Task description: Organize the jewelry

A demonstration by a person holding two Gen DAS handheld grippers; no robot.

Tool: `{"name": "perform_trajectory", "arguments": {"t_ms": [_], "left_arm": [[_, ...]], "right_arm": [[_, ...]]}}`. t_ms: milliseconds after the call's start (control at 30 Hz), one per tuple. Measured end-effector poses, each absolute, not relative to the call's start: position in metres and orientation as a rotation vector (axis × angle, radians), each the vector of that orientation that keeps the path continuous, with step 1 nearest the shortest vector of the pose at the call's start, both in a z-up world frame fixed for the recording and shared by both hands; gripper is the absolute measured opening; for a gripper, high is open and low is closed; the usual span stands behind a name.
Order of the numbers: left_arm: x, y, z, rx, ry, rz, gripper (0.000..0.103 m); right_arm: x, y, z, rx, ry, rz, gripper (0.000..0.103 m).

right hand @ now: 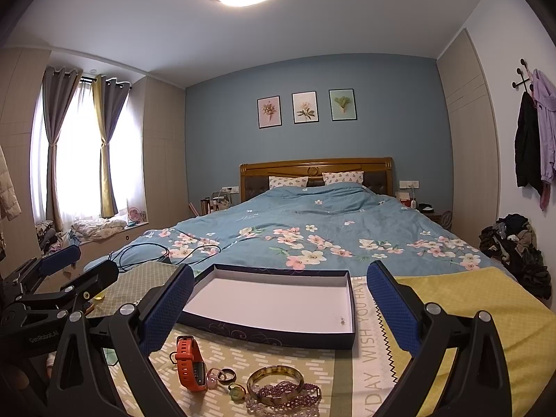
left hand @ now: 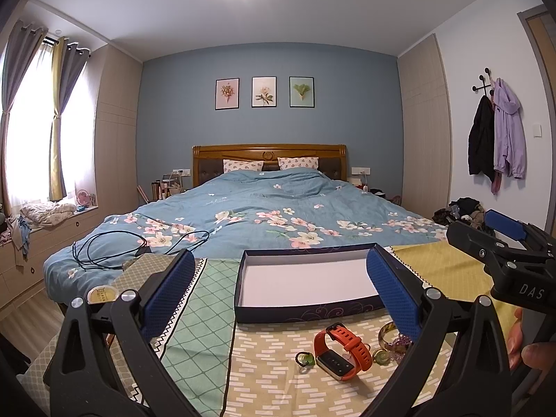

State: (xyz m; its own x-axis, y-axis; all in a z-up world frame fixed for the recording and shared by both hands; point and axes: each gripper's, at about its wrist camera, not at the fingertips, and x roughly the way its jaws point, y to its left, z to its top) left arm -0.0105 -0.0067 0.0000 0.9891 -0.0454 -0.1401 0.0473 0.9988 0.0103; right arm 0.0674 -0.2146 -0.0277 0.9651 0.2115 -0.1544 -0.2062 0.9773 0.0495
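Bedroom, patterned cloth (right hand: 469,299) spread at bed (right hand: 312,229) foot. Empty box (right hand: 274,333) laid mid-cloth. Watch (right hand: 189,368), rings (right hand: 222,375), bangle (right hand: 276,380) and beads (right hand: 288,399) clustered just before it. Left gripper (left hand: 278,295) and right gripper (right hand: 279,307) held above, fingers wide, nothing gripped.

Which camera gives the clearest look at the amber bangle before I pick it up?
The right wrist view: the translucent amber bangle shows as a whole ring, lying on the patterned cloth among purple bead bracelets. In the left wrist view the bangle is mostly hidden behind the left tongs' blue-padded finger.
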Motion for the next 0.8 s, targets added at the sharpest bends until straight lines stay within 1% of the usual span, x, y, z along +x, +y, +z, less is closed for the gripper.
{"name": "perform_trajectory", "arguments": {"t_ms": [467, 633, 800], "left_arm": [[-0.002, -0.008, -0.008, 0.022, 0.184, -0.065, 0.097], [0.011, -0.008, -0.019, 0.025, 0.258, -0.09, 0.097], [0.031, -0.008, -0.035, 0.043, 0.362, -0.131, 0.097]], "right_arm": [[0.074, -0.217, -0.035, 0.036, 0.205, 0.219, 0.096], [0.087, -0.22, -0.045, 0.005, 0.298, 0.194, 0.096], [0.104, -0.223, -0.064, -0.026, 0.442, 0.209, 0.095]]}}
